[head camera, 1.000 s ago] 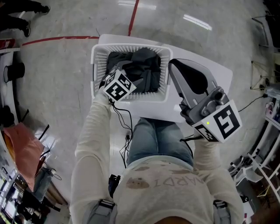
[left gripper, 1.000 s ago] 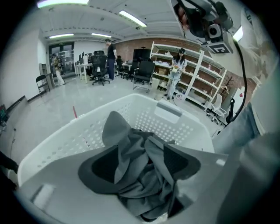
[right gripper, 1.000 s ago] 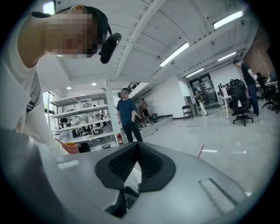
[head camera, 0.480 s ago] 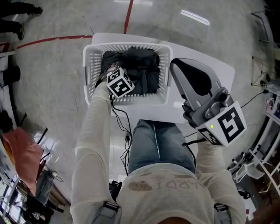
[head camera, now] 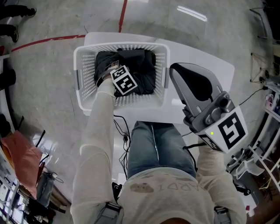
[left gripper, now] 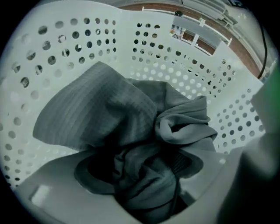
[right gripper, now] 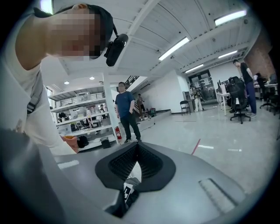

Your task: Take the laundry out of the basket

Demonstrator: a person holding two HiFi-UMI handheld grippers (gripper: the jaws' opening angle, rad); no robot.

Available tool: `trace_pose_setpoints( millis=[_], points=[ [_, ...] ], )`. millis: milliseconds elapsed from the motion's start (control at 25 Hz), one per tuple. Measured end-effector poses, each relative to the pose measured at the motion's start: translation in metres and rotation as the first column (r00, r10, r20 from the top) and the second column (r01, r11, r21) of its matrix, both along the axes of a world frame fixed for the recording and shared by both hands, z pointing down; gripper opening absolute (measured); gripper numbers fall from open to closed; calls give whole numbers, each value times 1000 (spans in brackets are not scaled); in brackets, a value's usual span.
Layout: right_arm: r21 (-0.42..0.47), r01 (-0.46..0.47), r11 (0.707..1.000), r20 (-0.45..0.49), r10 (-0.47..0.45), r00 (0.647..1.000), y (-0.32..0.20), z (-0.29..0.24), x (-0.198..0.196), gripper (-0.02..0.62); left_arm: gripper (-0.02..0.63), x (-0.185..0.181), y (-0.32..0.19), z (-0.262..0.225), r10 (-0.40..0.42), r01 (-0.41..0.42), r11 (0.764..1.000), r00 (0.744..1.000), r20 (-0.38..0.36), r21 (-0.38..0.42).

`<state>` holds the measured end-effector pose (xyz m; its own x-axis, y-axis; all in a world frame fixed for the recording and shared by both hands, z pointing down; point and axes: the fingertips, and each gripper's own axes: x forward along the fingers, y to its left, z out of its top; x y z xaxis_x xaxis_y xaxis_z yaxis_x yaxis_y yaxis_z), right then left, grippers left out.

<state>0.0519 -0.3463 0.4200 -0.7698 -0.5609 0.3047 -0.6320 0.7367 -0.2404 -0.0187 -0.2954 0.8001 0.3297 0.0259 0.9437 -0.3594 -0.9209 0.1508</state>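
Bright overhead ceiling strips (right gripper: 174, 48); glare on floor (head camera: 191, 13); fisheye edges; basket (left gripper: 87, 35) interior dim, near jaws blurred.

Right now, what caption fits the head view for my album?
Left gripper inside the white basket, dark laundry between its jaws; right gripper hovers shut over the white table.

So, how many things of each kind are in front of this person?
White laundry basket: 1
Heap of dark laundry: 1, separate pieces cannot be counted
Hand-held gripper: 2, left hand-held gripper, right hand-held gripper
White table: 1
Total: 5
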Motion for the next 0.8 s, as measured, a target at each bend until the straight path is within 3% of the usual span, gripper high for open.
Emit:
trace_pose_setpoints(
  millis=[120, 200, 280, 320, 600, 800],
  points=[
    [-2, 1, 1000, 4, -1, 1000, 1, 3, 4, 28, 350, 5, -5, 4, -4, 3, 999, 1000, 20, 34],
    [-4, 3, 1000, 7, -3, 1000, 1, 5, 4, 28, 278, 6, -7, 4, -35, 34, 998, 999, 11, 54],
    [-5, 11, 1000, 6, -11, 1000, 4, 5, 2, 28, 161, 6, -6, 4, -83, 82, 994, 996, 13, 74],
    [-4, 14, 1000, 6, -14, 1000, 5, 5, 1, 28, 146, 6, -5, 4, -99, 97, 992, 995, 22, 86],
    [1, 15, 1000, 5, -15, 1000, 5, 0, 3, 28, 153, 9, -7, 6, -78, 71, 989, 996, 53, 132],
    [12, 31, 999, -2, -31, 1000, 12, -8, -1, 28, 103, 6, -9, -11, -114, 113, 988, 994, -4, 104]
  ],
)
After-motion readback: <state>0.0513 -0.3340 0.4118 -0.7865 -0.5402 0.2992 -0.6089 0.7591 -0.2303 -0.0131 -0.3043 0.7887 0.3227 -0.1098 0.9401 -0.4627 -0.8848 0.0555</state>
